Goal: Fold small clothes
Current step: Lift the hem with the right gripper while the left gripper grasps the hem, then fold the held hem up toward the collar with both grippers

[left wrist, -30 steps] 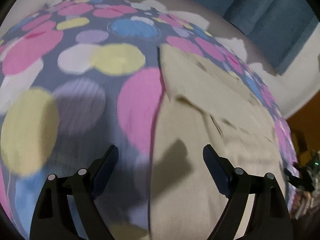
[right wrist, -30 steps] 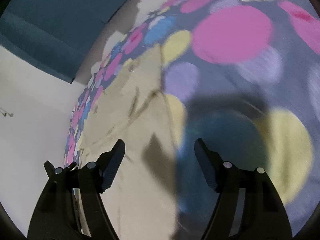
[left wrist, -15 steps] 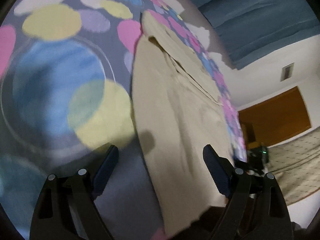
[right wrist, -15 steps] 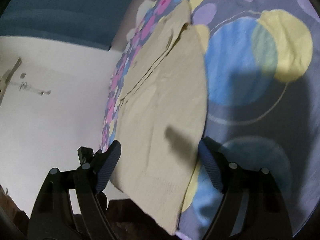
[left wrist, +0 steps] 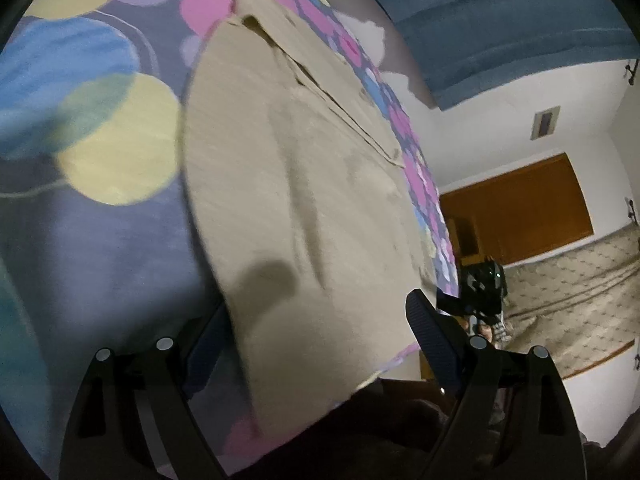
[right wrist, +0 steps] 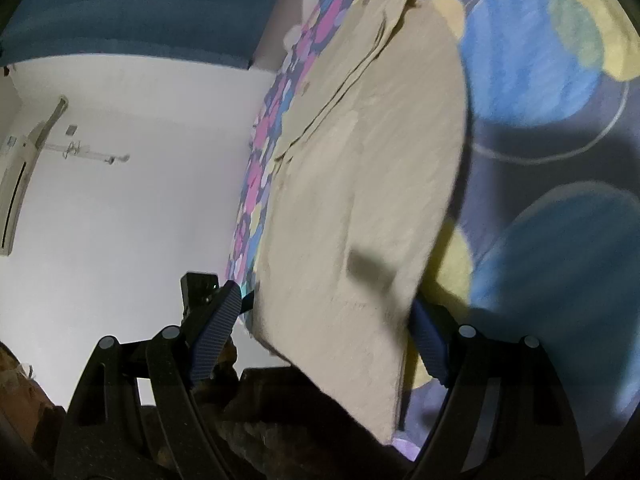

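So far I find the beige garment point(left wrist: 304, 200) flat on the spotted bedspread point(left wrist: 100, 220), seemingly partly folded. Left tongs point(left wrist: 320, 328) and right tongs point(right wrist: 324, 320) gape wide, straddling its six-o'clock hem, ungripped.

left tool point(left wrist: 320, 332): jaws wide, nothing gripped | right tool point(right wrist: 324, 330): jaws wide, nothing gripped

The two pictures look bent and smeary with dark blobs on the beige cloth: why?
Left wrist view: fisheye lens bows the walls, the beige cloth is motion-blurred, and the blob is a shadow. Right wrist view: same bowing, blurred cloth, another shadow, dim corners.
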### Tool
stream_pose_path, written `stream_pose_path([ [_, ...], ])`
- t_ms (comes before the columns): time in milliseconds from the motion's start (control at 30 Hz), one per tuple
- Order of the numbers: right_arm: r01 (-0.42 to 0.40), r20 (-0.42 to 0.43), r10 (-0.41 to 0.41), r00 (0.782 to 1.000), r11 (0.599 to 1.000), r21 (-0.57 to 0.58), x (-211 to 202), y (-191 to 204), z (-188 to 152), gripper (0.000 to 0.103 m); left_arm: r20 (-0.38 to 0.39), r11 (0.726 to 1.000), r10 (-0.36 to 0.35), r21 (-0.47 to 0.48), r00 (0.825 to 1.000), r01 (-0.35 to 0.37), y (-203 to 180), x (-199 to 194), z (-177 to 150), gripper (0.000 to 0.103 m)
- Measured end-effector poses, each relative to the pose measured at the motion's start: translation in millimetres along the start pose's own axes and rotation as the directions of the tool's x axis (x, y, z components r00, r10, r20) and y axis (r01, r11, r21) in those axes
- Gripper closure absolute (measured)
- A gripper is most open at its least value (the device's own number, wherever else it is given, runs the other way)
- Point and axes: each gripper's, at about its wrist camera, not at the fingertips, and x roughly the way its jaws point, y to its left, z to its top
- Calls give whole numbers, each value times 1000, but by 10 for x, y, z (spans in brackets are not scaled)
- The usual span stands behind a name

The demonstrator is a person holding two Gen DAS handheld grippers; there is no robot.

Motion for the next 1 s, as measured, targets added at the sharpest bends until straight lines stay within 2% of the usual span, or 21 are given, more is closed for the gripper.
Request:
stream_pose_path([
  [100, -1, -15, 1, 1000, 1000, -12, 70, 33, -21, 23, -10, 999, 19, 38, 1000, -18, -93, 87, -23, 19],
  [167, -11, -20, 11, 1000, 1000, -10, 109, 43, -26, 23, -23, 999, 5, 35, 1000, -4, -95, 121, -23, 27],
  [300, -45, -21, 46, 999, 999, 13, 104, 24, -74, 23, -24, 1000, 9, 29, 1000, -8, -56, 122, -27, 32],
  [500, -36, -50, 36, 998, 999, -5, 131, 80, -185, 23, -30, 998, 36, 59, 999, -34, -50, 106, -61, 36],
  [600, -6, -71, 5, 997, 1000, -22, 177, 113, -255, 28, -45, 995, 40, 89, 998, -36, -56, 94, -105, 36],
  [633, 15, -75, -17, 997, 1000, -22, 194, 107, -272, 35, -47, 995, 40, 92, 998, -36, -57, 99, -108, 36],
  [667, 31, -78, -33, 996, 999, -18, 210, 92, -283, 46, -47, 995, 40, 88, 998, -36, -50, 101, -107, 40],
  [700, 43, -83, -44, 996, 999, -10, 230, 62, -292, 52, -53, 996, 43, 82, 998, -38, -39, 112, -105, 46],
  [767, 78, -93, -76, 993, 997, 12, 281, -26, -310, 82, -75, 997, 50, 69, 996, -45, -11, 155, -117, 72],
  [800, 92, -96, -90, 991, 996, 16, 291, -54, -314, 88, -85, 996, 59, 70, 995, -54, -8, 181, -129, 79],
  [833, 106, -99, -104, 990, 994, 15, 301, -72, -317, 96, -92, 994, 77, 86, 993, -69, -15, 201, -146, 90],
  [867, 108, -100, -106, 989, 994, 13, 297, -74, -317, 98, -97, 991, 89, 109, 991, -79, -38, 208, -165, 96],
  [933, 93, -91, -92, 992, 996, 4, 279, -32, -310, 98, -86, 985, 89, 153, 992, -75, -120, 177, -174, 98],
  [1000, 66, -70, -67, 995, 998, -18, 237, 58, -285, 98, -64, 986, 47, 163, 997, -36, -171, 111, -147, 98],
])
